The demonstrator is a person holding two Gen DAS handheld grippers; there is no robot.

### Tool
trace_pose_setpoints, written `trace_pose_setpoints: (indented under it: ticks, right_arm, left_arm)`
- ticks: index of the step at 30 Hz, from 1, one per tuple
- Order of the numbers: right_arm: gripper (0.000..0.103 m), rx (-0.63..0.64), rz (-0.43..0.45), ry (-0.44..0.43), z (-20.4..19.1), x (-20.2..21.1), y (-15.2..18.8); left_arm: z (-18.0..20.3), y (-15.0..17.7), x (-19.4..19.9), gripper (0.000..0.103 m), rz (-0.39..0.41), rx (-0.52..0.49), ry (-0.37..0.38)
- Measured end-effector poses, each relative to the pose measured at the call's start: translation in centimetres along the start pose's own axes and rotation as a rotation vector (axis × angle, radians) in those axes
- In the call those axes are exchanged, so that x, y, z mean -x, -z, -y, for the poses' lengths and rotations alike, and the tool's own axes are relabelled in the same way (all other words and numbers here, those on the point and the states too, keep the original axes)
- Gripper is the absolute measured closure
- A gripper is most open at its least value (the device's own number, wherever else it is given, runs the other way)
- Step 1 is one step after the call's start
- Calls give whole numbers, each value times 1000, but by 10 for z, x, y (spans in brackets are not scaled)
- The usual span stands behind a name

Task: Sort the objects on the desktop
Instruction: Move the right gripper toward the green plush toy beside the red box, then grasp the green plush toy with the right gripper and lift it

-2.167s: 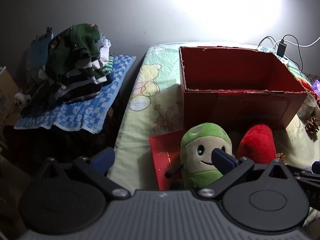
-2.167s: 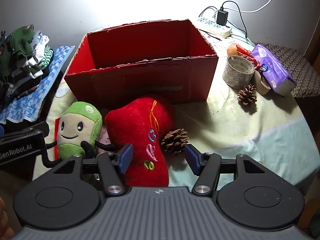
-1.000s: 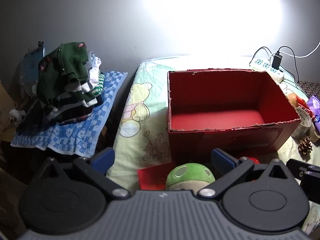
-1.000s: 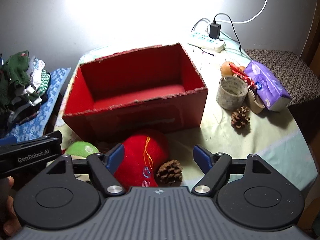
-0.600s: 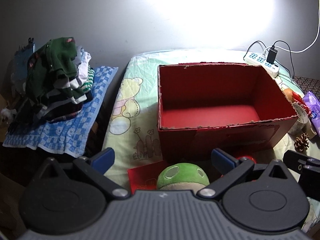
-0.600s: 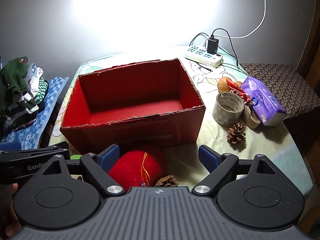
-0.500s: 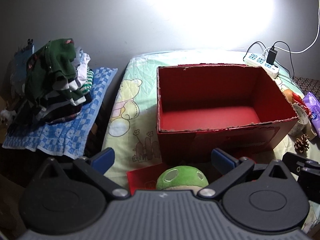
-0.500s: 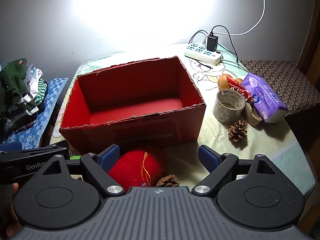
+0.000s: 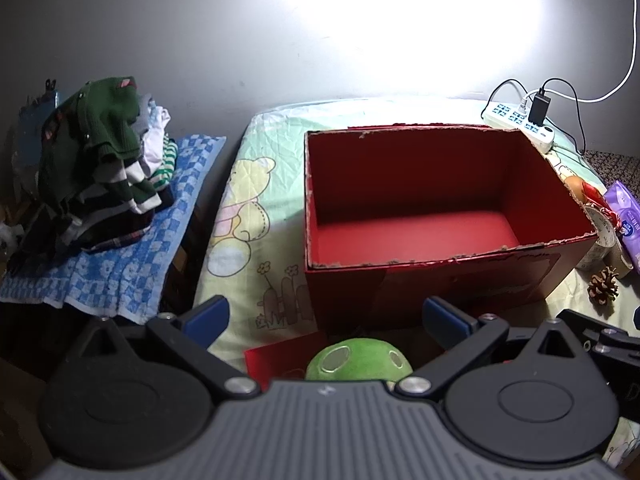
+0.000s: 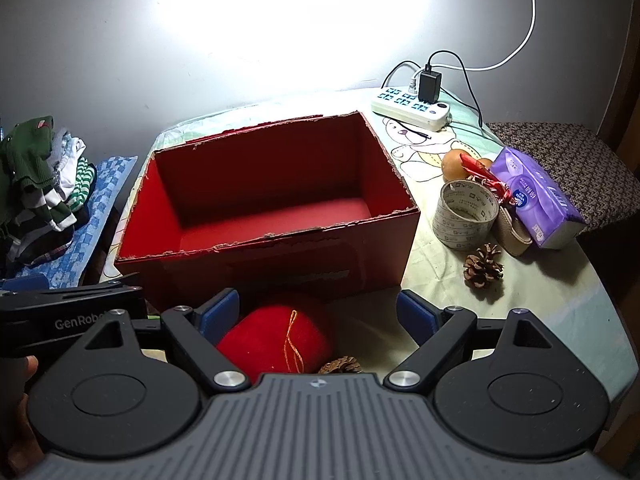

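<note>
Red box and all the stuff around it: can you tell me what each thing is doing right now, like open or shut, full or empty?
red box: open top, empty.
left gripper: open, holding nothing.
right gripper: open, holding nothing.
green plush toy: on the table, in front of the box.
red plush: lying in front of the box.
tape roll: standing on its side.
power strip: charger plugged in.

wall [image 9: 160, 40]: grey, bright glare | patterned seat [image 10: 560, 152]: right

Plush toys [image 10: 280, 336] lie before the box [image 10: 280, 264] – tape roll [image 10: 464, 216], pine cone [image 10: 482, 266] right of it
</note>
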State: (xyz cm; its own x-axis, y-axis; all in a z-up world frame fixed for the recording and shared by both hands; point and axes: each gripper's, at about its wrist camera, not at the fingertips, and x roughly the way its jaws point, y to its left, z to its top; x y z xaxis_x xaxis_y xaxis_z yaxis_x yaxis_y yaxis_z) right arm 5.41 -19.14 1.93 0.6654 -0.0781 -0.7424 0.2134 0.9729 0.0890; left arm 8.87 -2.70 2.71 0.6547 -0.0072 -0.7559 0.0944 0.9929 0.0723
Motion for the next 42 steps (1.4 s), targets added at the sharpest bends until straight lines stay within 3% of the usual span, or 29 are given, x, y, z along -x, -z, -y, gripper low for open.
trace_pose_setpoints:
  ticks: [8, 12, 17, 20, 27, 32, 35, 37, 40, 42]
  right_arm:
    - [20, -5, -63, -28, 0, -11, 10]
    - [22, 37, -87, -49, -4, -16, 19]
    - [25, 112, -124, -134, -13, -19, 34]
    - [30, 150, -154, -178, -20, -24, 42]
    - [32, 151, -162, -245, -31, -31, 45]
    - [30, 131, -176, -319, -42, -40, 42]
    - [30, 150, -157, -344, -51, -42, 39]
    - [32, 135, -125, -365, -51, -37, 35]
    - [32, 140, -74, -393, -51, -28, 30]
    - [32, 168, -91, -413, -55, -31, 31]
  left_arm:
    - [-4, 14, -8, 0, -27, 0, 16]
    - [-21, 37, -15, 0, -62, 33, 34]
    - [-47, 67, -10, 1, -58, 40, 47]
    - [-54, 80, -5, 1, -53, -12, 64]
    - [-58, 95, 2, 1, -47, -17, 211]
    - [-40, 94, -8, 1, -43, -82, 258]
    - [-35, 97, -15, 5, -56, -123, 304]
    - [-35, 99, -16, 13, -53, -149, 339]
    - [-37, 99, -17, 16, -47, -149, 377]
    - [-37, 98, -20, 17, -49, -150, 393]
